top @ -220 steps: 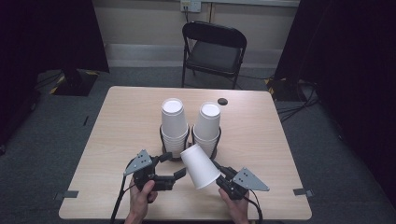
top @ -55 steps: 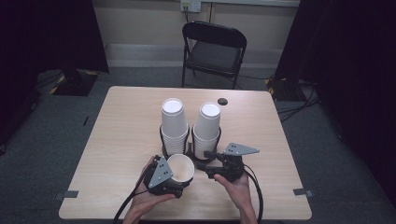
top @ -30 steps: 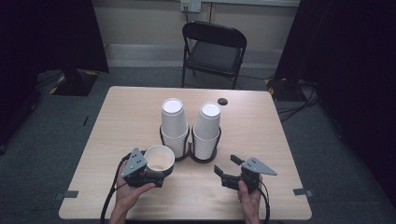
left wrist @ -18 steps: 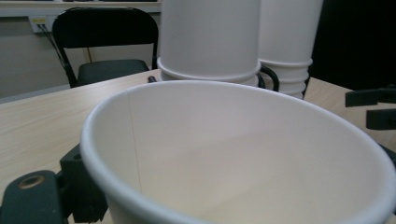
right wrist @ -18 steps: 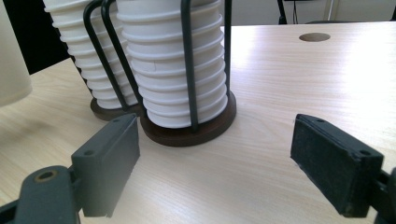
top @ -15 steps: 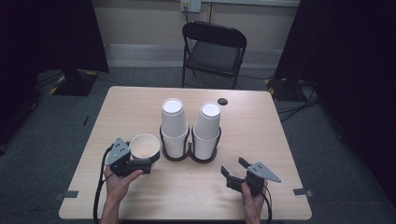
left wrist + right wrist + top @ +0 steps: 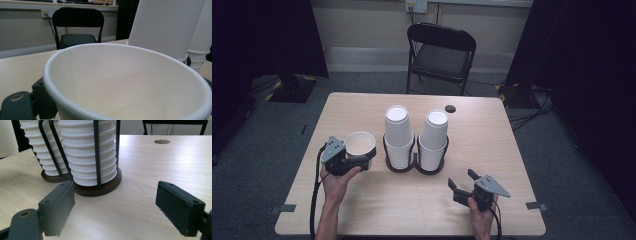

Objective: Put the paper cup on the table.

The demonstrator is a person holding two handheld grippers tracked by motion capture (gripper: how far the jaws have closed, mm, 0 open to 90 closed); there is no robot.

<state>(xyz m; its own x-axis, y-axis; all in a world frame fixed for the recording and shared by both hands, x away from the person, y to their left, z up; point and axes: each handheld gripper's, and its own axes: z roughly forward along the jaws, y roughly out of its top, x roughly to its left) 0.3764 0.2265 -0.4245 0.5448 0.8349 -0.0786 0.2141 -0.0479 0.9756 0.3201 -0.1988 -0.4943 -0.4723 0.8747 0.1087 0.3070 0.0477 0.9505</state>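
A single white paper cup stands mouth up at the left of the table, and my left gripper is shut on its side. In the left gripper view the cup takes up most of the picture, its rim just above one black jaw. Two stacks of upside-down white cups, the left stack and the right stack, sit in a black wire double holder at the table's middle. My right gripper stands open near the front right, empty. Its view looks at the holder's dark base and the cup stacks.
The table is light wood with a small dark round cap near its far edge. A black folding chair stands behind the table. Dark curtains hang at both sides, over grey carpet.
My left gripper has carried the single cup leftwards and a little away from me, to beside the left stack. My right gripper has stayed near the front right.
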